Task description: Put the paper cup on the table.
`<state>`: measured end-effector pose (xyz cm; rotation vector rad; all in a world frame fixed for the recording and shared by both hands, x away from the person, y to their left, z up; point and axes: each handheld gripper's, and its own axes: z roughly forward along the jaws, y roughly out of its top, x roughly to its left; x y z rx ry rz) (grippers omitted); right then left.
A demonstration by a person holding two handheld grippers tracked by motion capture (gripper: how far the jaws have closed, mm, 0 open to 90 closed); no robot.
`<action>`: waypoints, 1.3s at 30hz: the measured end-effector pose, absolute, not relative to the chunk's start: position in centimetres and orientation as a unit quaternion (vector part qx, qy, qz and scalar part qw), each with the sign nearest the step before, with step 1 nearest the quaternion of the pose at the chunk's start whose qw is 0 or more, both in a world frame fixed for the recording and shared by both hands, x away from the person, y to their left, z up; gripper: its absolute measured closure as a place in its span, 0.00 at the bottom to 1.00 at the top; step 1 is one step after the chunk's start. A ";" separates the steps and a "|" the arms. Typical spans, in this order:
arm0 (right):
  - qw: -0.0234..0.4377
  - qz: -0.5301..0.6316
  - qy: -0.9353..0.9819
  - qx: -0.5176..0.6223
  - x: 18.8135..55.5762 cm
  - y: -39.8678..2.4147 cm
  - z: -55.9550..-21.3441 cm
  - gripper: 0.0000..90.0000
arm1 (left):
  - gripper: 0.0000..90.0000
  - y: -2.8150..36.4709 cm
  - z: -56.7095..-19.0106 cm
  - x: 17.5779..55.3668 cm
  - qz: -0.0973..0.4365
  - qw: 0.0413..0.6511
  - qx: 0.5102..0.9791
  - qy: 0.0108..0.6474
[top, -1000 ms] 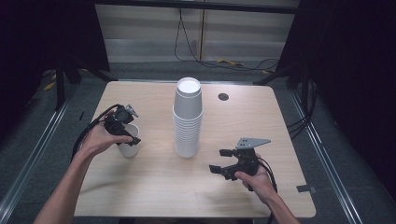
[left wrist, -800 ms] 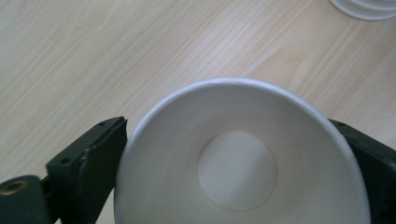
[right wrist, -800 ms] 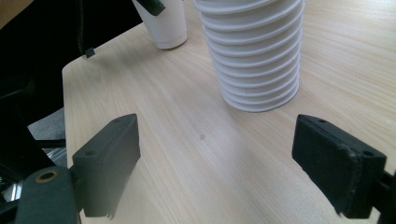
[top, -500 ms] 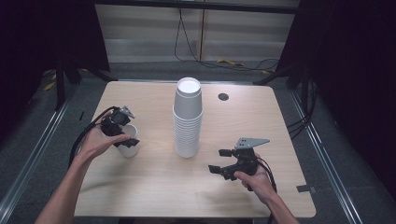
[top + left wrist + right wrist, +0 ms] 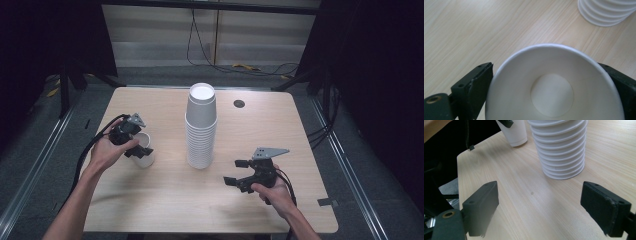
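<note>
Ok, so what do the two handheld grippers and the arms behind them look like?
Both are black. The left gripper and the right gripper each end in two flat, blocky black jaws with small screw holes, and a brass-coloured fitting sits at the base. Each carries a grey three-cornered plate on top. Black cables trail back from them. The forearms are bare, with no sleeves or gloves in view.

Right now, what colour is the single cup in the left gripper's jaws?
Plain white, inside and out: the cup shows best in the left gripper view.
</note>
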<state>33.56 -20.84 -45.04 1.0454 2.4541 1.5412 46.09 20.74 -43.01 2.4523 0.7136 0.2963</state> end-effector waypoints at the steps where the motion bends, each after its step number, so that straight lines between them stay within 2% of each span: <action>1: 0.030 0.500 0.796 0.340 33.6 -20.8 -45.1 0.17 | 0.07 20.6 -43.2 46.0 0.111 0.279 0.915 0.269; 7: 0.029 0.499 0.796 0.340 33.6 -20.8 -45.1 0.17 | 0.05 19.5 -43.7 45.9 0.126 0.275 0.918 0.255; 23: 0.030 0.502 0.795 0.338 33.5 -20.9 -45.0 0.16 | 0.03 20.4 -45.0 45.8 0.116 0.261 0.922 0.263; 28: 0.029 0.502 0.795 0.341 33.6 -21.0 -45.0 0.16 | 0.06 20.9 -44.8 45.8 0.102 0.295 0.911 0.269; 32: 0.029 0.502 0.795 0.340 33.6 -20.9 -45.0 0.16 | 0.06 20.7 -44.8 45.7 0.111 0.310 0.904 0.273; 36: 0.030 0.503 0.794 0.340 33.6 -21.0 -45.0 0.16 | 0.06 20.1 -45.3 45.5 0.130 0.297 0.909 0.262; 39: 0.029 0.503 0.794 0.341 33.5 -21.0 -45.0 0.16 | 0.05 20.2 -45.7 45.7 0.116 0.269 0.921 0.258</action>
